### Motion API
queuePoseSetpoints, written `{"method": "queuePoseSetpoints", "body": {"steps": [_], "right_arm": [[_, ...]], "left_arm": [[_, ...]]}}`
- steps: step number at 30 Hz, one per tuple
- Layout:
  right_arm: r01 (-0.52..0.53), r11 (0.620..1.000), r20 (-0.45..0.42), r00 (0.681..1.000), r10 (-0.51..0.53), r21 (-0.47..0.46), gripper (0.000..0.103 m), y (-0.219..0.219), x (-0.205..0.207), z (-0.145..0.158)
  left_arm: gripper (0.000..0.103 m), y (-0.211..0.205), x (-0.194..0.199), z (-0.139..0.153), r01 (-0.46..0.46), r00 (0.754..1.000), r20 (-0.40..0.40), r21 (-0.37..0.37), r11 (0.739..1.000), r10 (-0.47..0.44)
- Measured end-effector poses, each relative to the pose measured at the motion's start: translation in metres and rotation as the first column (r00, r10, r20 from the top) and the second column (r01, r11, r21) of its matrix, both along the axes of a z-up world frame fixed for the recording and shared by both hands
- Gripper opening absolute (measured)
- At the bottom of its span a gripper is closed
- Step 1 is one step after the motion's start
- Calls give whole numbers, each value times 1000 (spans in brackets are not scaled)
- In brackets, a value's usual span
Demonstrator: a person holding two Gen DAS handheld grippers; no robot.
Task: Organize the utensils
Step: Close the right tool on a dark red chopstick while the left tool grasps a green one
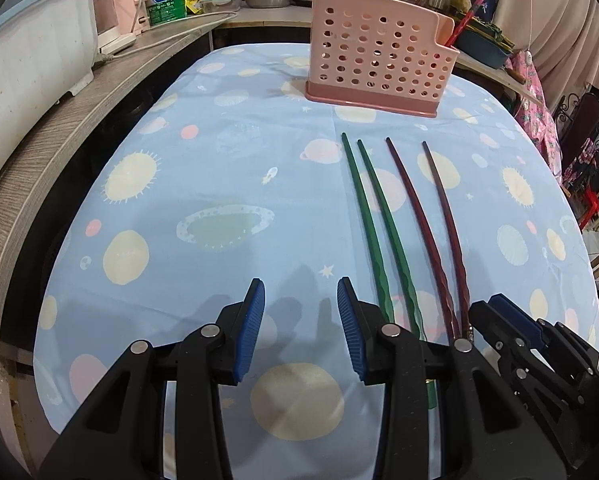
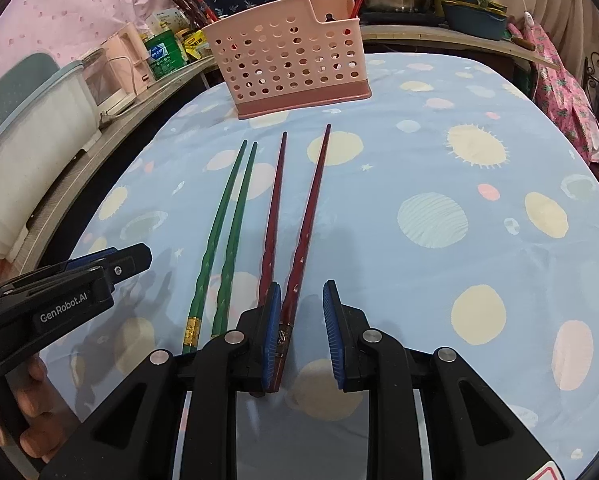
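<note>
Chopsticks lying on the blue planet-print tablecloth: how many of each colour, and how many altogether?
Green twisted-handle chopsticks: 2
Dark red twisted-handle chopsticks: 2
Total: 4, all flat on the blue planet-print tablecloth, in front of the pink perforated plastic utensil holder. One dark red chopstick's handle end lies between the open right gripper's fingers.

Planet-print tablecloth (image 1: 219,184), pink perforated holder (image 1: 379,56), green chopsticks (image 1: 369,216), red chopsticks (image 1: 431,216)
</note>
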State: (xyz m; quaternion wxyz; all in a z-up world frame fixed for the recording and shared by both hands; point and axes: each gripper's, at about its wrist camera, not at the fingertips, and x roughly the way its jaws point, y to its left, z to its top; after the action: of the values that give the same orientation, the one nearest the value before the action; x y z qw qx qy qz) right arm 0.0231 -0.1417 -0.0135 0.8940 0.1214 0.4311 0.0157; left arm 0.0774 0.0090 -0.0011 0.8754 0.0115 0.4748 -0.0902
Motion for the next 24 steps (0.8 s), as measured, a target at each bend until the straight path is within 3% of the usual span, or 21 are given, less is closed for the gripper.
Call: {"method": "queuePoseSetpoints", "body": {"steps": [13, 16, 24], "right_arm": [[-3, 1000, -8, 1000, 3, -23, 22, 5, 0, -7], [-2, 1000, -5, 1000, 2, -30, 21, 6, -1, -7], [0, 999, -1, 1000, 0, -43, 12, 4, -11, -8]], "left_arm": [[37, -3, -2, -9, 10, 1000, -29, -6, 1000, -10], [46, -4, -5, -10, 15, 1000, -28, -7, 1000, -15], [51, -13, -15, -13, 47, 998, -35, -9, 999, -48]]}}
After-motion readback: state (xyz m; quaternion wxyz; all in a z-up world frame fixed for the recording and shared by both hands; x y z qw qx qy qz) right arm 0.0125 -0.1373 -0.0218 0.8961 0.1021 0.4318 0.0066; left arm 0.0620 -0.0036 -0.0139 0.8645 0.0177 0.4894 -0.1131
